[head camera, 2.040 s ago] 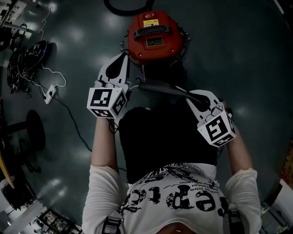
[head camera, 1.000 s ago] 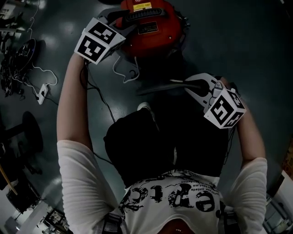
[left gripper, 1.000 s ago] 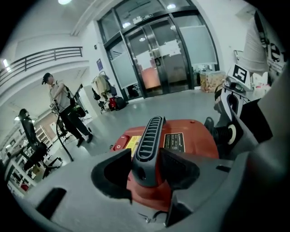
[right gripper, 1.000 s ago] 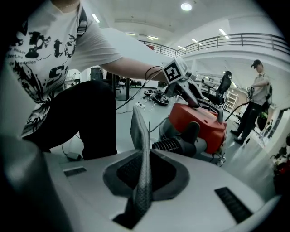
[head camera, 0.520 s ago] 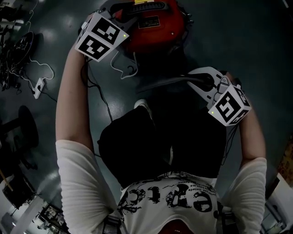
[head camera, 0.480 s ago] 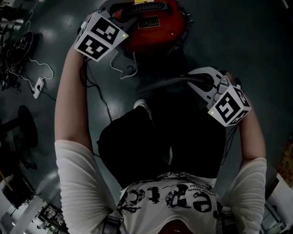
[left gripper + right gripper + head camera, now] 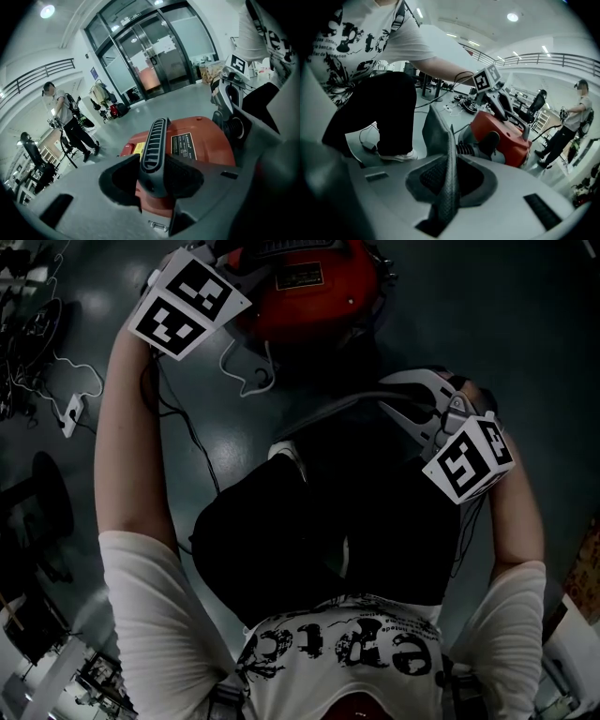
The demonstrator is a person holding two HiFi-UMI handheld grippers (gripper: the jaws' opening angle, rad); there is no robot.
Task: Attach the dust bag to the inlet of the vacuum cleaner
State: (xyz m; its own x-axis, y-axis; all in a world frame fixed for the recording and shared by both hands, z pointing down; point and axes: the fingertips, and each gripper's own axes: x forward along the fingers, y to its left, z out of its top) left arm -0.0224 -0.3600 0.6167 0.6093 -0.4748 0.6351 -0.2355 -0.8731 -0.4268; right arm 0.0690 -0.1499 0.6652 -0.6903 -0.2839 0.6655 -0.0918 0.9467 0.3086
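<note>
A red vacuum cleaner [image 7: 309,287] stands on the floor at the top of the head view. My left gripper [image 7: 154,176] has just been closing, and its pads now press on both sides of the vacuum's dark ribbed carry handle [image 7: 152,145]. The marker cube [image 7: 183,301] hides most of that grip from above. My right gripper [image 7: 449,180] is shut on the thin edge of the grey dust bag [image 7: 436,131], held low in front of the vacuum's round inlet [image 7: 490,140]. From above the dust bag [image 7: 337,411] reaches left from the right gripper [image 7: 398,395].
The person's dark trousers and a white shoe [image 7: 286,451] fill the space below the bag. A white cord [image 7: 239,371] trails from the vacuum. Cables and a power strip [image 7: 70,409] lie at the left. Another person [image 7: 65,122] stands far off near glass doors [image 7: 154,51].
The left gripper left the bag's side, went up to the vacuum's handle and closed on it. The right gripper kept hold of the bag and rolled slightly.
</note>
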